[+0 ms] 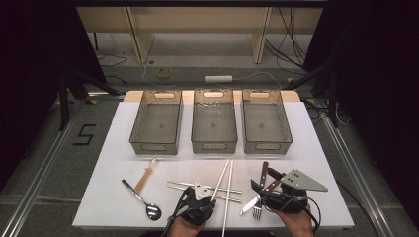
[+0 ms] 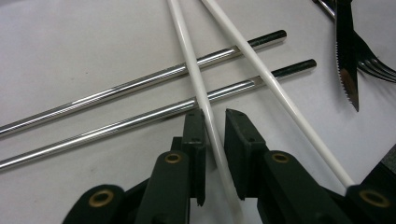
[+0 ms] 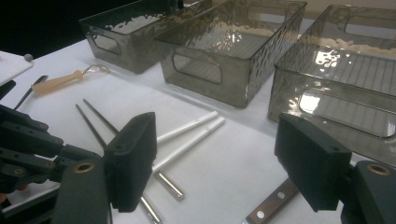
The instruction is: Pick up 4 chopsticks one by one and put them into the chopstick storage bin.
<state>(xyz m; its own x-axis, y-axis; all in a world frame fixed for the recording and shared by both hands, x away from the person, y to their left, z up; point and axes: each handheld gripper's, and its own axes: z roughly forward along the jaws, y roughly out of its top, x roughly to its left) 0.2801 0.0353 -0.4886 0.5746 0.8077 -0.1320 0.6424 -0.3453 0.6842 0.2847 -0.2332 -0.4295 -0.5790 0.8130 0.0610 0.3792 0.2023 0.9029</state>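
**Left gripper around a white chopstick, right gripper wide open**

High view: left gripper (image 1: pixel 199 197) low at the near edge of the white table (image 1: pixel 113 148), over the crossing of two white chopsticks (image 1: pixel 227 185) and two metal chopsticks (image 1: pixel 203 189). Right gripper (image 1: pixel 264 190) just to the right, above a wood-handled knife (image 1: pixel 263 174) and a fork (image 1: pixel 256 211). Farther left on the table, a metal spoon (image 1: pixel 142 200) and a pale-handled spoon (image 1: pixel 146 174). Along the far side, three clear bins (image 1: pixel 213 127) in a row, side by side.

Left gripper view: jaws narrowly apart, one on each side of a white chopstick (image 2: pixel 205 109); left jaw against it, a thin gap at the right jaw, so not clamped tight. Second white chopstick (image 2: pixel 275 88) just to the right, outside the jaws. Both lying across the metal chopsticks (image 2: pixel 140 100), which run underneath. Knife tip (image 2: pixel 348 70) and fork tines (image 2: pixel 378 67) at the upper right.

Right gripper view: jaws spread wide, nothing between them. Beyond them the white chopsticks (image 3: pixel 191 135) lying on the table, the metal chopsticks (image 3: pixel 100 123) to the left, the knife handle (image 3: pixel 273 203) below, the pale-handled spoon (image 3: pixel 65 80) far left, bins (image 3: pixel 224 51) behind. Left gripper (image 3: pixel 23 149) at the left edge.
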